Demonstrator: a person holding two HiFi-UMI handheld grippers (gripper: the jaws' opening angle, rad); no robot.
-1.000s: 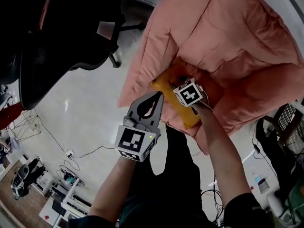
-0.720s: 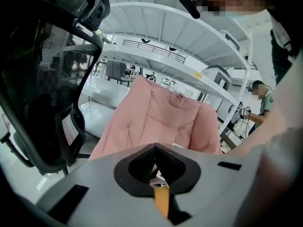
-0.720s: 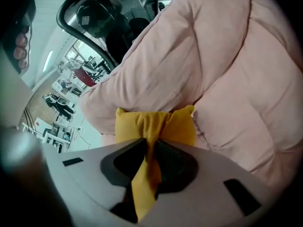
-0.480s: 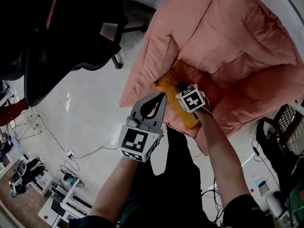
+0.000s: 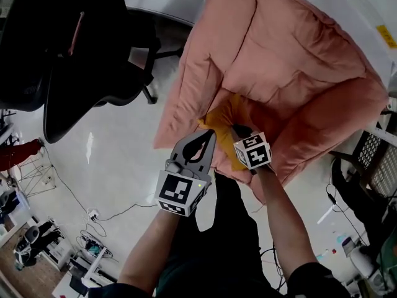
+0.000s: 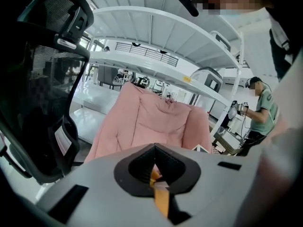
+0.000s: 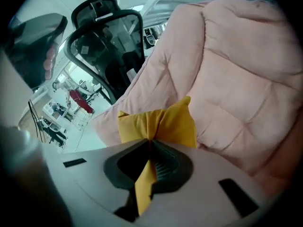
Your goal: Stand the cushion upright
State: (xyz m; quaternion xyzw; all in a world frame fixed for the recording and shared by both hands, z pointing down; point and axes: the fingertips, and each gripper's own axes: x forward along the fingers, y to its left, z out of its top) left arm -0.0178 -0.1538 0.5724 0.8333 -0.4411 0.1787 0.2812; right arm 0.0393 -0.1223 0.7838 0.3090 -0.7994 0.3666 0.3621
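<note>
Progress: we judge the grip made but the standing not yet done; the cushion (image 5: pixel 224 120) sags bunched on the armchair (image 5: pixel 291 61) seat, near its front edge.
Right claw (image 7: pixel 150 143): has just been closing, now pinched on the cushion's yellow cloth.
Left claw (image 5: pixel 208 135): closed on the cushion's near corner.
Textures: we see thin, soft, creasing yellow cloth and puffy pink quilting.
</note>
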